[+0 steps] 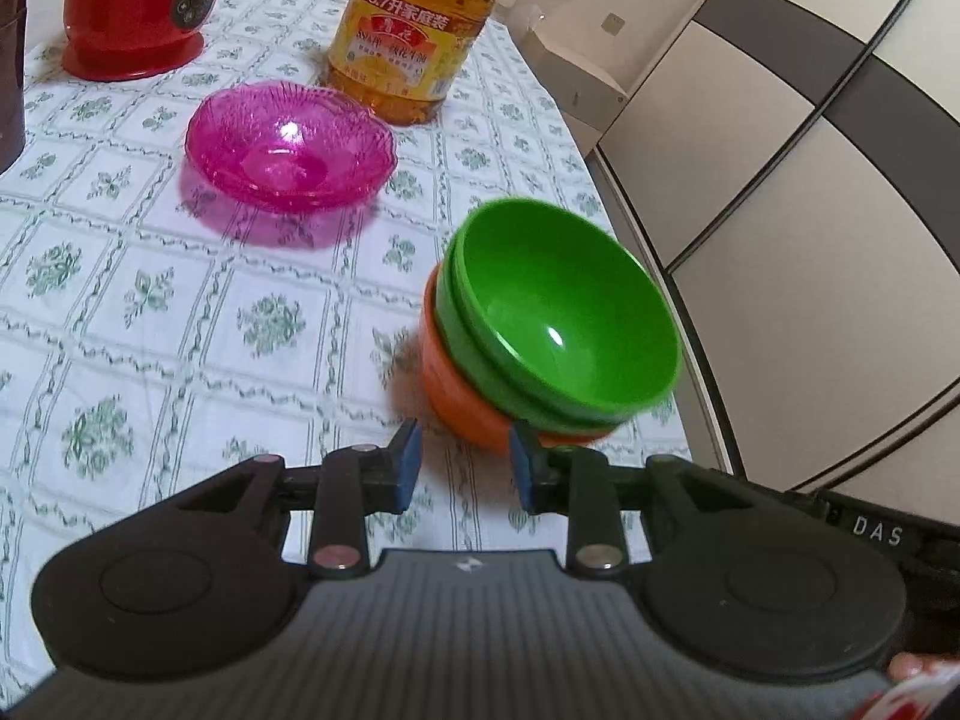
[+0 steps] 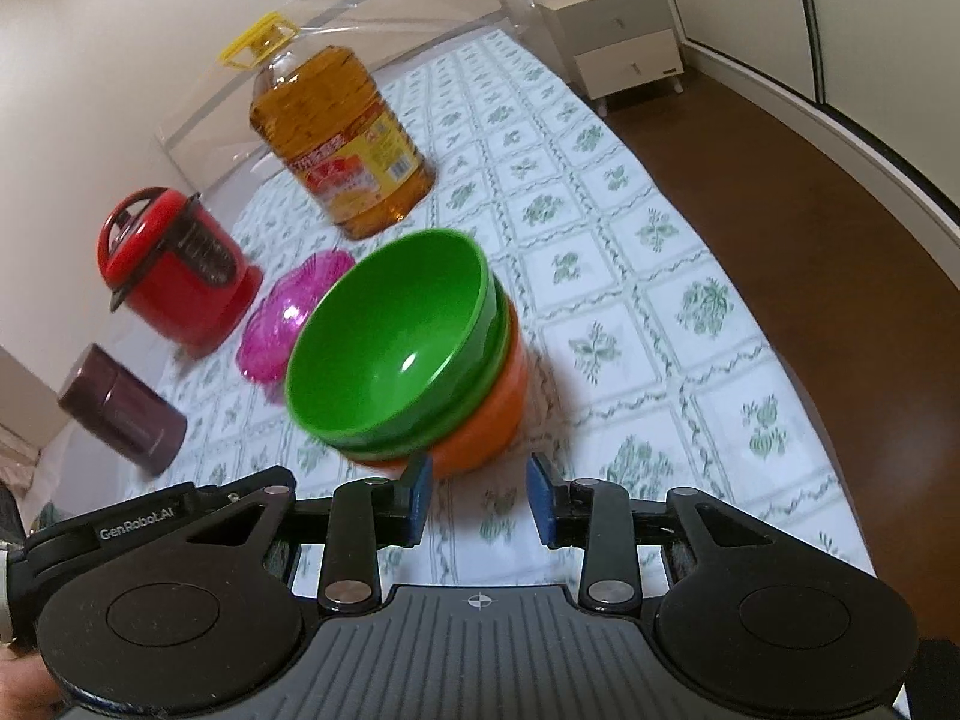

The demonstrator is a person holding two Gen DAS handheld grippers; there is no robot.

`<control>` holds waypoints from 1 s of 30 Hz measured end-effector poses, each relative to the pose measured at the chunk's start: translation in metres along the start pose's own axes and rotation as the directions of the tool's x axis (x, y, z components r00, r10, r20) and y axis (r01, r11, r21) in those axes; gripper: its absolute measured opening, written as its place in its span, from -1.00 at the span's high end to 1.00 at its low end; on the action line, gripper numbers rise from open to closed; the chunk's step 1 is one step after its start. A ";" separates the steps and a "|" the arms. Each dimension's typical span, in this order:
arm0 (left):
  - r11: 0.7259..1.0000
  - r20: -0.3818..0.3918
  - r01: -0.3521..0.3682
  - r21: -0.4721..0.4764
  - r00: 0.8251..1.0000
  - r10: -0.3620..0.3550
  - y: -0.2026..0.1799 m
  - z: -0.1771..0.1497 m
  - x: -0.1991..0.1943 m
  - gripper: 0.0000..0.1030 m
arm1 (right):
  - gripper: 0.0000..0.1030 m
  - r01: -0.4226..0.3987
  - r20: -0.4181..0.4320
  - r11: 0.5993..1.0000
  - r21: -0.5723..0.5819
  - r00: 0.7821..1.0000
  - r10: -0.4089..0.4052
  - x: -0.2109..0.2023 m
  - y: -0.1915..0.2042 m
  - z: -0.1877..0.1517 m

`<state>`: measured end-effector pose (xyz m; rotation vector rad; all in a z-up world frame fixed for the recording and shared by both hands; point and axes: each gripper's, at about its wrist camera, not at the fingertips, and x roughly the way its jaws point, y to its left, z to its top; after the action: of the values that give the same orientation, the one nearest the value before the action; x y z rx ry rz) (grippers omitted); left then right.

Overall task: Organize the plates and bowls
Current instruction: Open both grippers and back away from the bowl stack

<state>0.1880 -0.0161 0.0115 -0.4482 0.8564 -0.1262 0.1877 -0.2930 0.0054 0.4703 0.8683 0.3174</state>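
A stack of three bowls stands near the table's right edge: a green bowl (image 1: 558, 312) on top, a second green one under it, and an orange bowl (image 1: 456, 384) at the bottom. A translucent pink bowl (image 1: 288, 144) sits apart, further back to the left. My left gripper (image 1: 464, 450) is open just in front of the stack, with only tablecloth between its blue pads. In the right wrist view the stack, green bowl (image 2: 390, 342) over orange bowl (image 2: 486, 408), lies just beyond my open right gripper (image 2: 480, 480). The pink bowl (image 2: 294, 312) shows behind the stack.
A large oil bottle (image 1: 414, 30) and a red cooker (image 1: 138, 6) stand at the back of the floral tablecloth (image 1: 150, 330). A dark brown canister (image 2: 120, 408) is at the left. The table edge drops to brown floor (image 2: 810, 210) on the right, near a white nightstand (image 2: 618, 36).
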 end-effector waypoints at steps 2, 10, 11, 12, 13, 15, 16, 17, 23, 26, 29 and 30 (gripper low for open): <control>1.000 -0.003 -0.006 0.009 1.000 0.006 -0.002 -0.006 -0.002 0.40 | 0.32 0.001 -0.006 1.000 0.003 1.000 -0.001 -0.002 0.000 -0.004; 0.999 -0.011 -0.029 0.030 1.000 0.030 -0.007 -0.022 -0.010 0.33 | 0.32 0.015 -0.004 1.000 -0.009 1.000 -0.015 -0.014 0.000 -0.014; 0.999 -0.012 -0.029 0.030 0.999 0.030 -0.007 -0.023 -0.011 0.32 | 0.32 0.017 -0.004 1.000 -0.011 1.000 -0.017 -0.017 0.000 -0.015; 0.999 -0.010 -0.032 0.031 0.999 0.032 -0.009 -0.024 -0.012 0.31 | 0.32 0.018 -0.003 1.000 -0.015 1.000 -0.018 -0.019 0.000 -0.016; 0.999 -0.007 -0.035 0.036 0.999 0.035 -0.010 -0.026 -0.014 0.31 | 0.32 0.020 -0.001 1.000 -0.018 1.000 -0.020 -0.022 0.001 -0.016; 0.997 0.003 -0.051 0.051 0.999 0.051 -0.014 -0.029 -0.017 0.25 | 0.32 0.024 0.003 0.999 -0.025 1.000 -0.024 -0.028 0.001 -0.018; 0.996 0.007 -0.062 0.059 0.998 0.062 -0.016 -0.030 -0.019 0.24 | 0.32 0.027 0.005 0.999 -0.026 1.000 -0.027 -0.031 0.001 -0.019; 0.995 0.011 -0.069 0.067 0.998 0.069 -0.018 -0.031 -0.020 0.22 | 0.32 0.029 0.007 0.999 -0.027 1.000 -0.029 -0.034 0.001 -0.019; 0.994 0.023 -0.067 0.089 0.998 0.065 -0.023 -0.037 -0.032 0.12 | 0.32 0.049 0.023 0.998 -0.031 0.999 -0.049 -0.046 0.005 -0.024; 0.994 0.030 -0.059 0.089 0.998 0.057 -0.022 -0.037 -0.038 0.08 | 0.31 0.056 0.028 0.998 -0.035 0.998 -0.055 -0.050 0.009 -0.027; 0.996 0.034 -0.044 0.079 0.999 0.042 -0.020 -0.037 -0.044 0.06 | 0.24 0.062 0.032 0.998 -0.033 0.998 -0.061 -0.054 0.010 -0.030; 0.996 0.036 -0.039 0.076 0.999 0.037 -0.020 -0.036 -0.045 0.02 | 0.18 0.062 0.034 0.998 -0.028 0.998 -0.061 -0.055 0.010 -0.031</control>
<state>0.1330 -0.0327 0.0314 -0.3610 0.8225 -0.1155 0.1290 -0.3009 0.0298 0.4199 0.8428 0.2646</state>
